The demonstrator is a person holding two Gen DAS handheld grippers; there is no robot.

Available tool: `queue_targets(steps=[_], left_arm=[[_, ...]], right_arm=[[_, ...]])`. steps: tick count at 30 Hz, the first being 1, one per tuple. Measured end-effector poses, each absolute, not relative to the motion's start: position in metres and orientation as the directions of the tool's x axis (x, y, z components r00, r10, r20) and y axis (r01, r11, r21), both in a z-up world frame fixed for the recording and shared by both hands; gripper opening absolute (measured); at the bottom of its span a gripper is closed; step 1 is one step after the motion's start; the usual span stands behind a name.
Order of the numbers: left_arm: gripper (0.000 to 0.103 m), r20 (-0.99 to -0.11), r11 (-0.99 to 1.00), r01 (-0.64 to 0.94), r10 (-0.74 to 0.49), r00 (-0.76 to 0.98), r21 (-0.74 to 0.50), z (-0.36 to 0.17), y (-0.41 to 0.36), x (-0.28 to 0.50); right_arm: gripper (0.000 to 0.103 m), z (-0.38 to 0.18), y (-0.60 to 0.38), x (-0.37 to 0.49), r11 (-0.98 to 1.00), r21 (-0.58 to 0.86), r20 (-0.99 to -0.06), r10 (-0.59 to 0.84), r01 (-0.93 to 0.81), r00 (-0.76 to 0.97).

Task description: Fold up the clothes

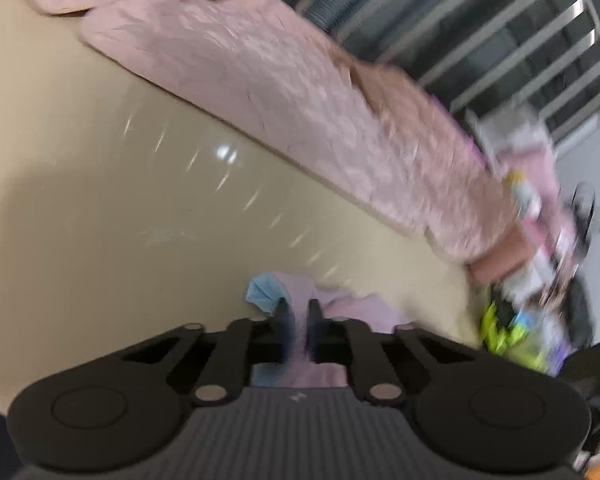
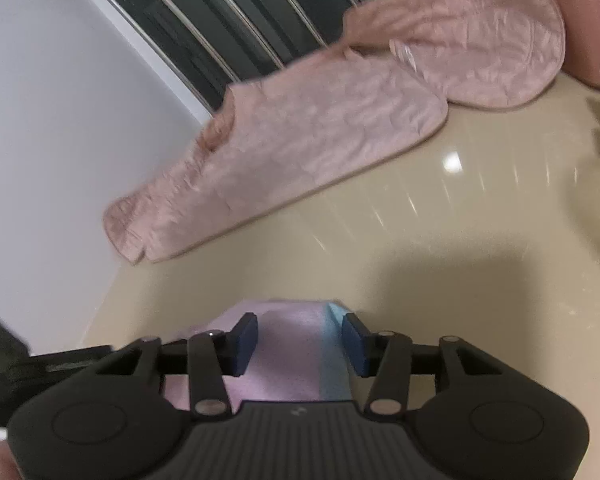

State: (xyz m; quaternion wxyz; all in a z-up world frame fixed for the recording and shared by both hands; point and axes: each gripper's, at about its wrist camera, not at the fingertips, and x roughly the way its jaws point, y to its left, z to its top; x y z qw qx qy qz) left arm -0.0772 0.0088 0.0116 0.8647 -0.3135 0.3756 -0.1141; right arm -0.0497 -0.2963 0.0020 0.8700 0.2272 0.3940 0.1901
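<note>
Your left tongs [image 1: 298,312] were pinched shut on the lilac-and-blue garment [image 1: 332,312] at the worktop's [image 1: 100,200] near edge; your right tongs [image 2: 298,340] stood part open astride it, pads not pressing. Folding had barely begun; the pink quilted jacket [image 2: 300,140] lay unfolded along the far edge

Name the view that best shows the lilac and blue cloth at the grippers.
The right wrist view: the lilac and blue cloth spreads broad between the fingers. The left wrist view shows only blurred bits around its gripper.
</note>
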Motion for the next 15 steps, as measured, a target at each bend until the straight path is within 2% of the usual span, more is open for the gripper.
queue_targets(steps=[1,4,6,8,10,11,13,14,15], left_arm=[[0.005,-0.547,0.758,-0.051,-0.42,0.724,-0.65,0.012,0.011,-0.083],[0.006,-0.489,0.696,-0.083,-0.409,0.771,-0.713,0.003,0.011,-0.09],[0.015,-0.509,0.694,-0.095,-0.421,0.751,-0.713,0.002,0.008,-0.09],[0.041,-0.521,0.709,-0.083,-0.428,0.738,-0.7,0.005,0.006,-0.092],[0.057,-0.518,0.77,-0.024,-0.404,0.754,-0.637,0.018,0.002,-0.102],[0.059,-0.52,0.802,0.002,-0.389,0.76,-0.597,0.023,-0.002,-0.107],[0.056,-0.545,0.858,0.038,-0.359,0.758,-0.512,0.03,-0.013,-0.114],[0.036,-0.571,0.881,0.047,-0.345,0.745,-0.471,0.029,-0.019,-0.115],[0.021,-0.593,0.898,0.053,-0.331,0.734,-0.437,0.027,-0.025,-0.116]], right_arm=[[0.001,0.002,-0.293,-0.049,0.836,0.529,-0.604,0.492,-0.146,0.627],[0.001,0.004,-0.285,-0.051,0.876,0.465,-0.604,0.422,-0.131,0.677],[0.003,0.008,-0.281,-0.055,0.895,0.429,-0.594,0.381,-0.121,0.709],[0.01,0.019,-0.283,-0.062,0.902,0.407,-0.583,0.379,-0.145,0.719],[0.031,0.029,-0.286,-0.071,0.901,0.389,-0.567,0.398,-0.191,0.721],[0.043,0.032,-0.285,-0.075,0.899,0.381,-0.569,0.412,-0.215,0.712],[0.043,0.033,-0.281,-0.081,0.893,0.365,-0.584,0.44,-0.263,0.682],[0.041,0.033,-0.278,-0.085,0.889,0.358,-0.592,0.453,-0.287,0.666],[0.028,0.03,-0.275,-0.086,0.893,0.341,-0.61,0.449,-0.295,0.653]])
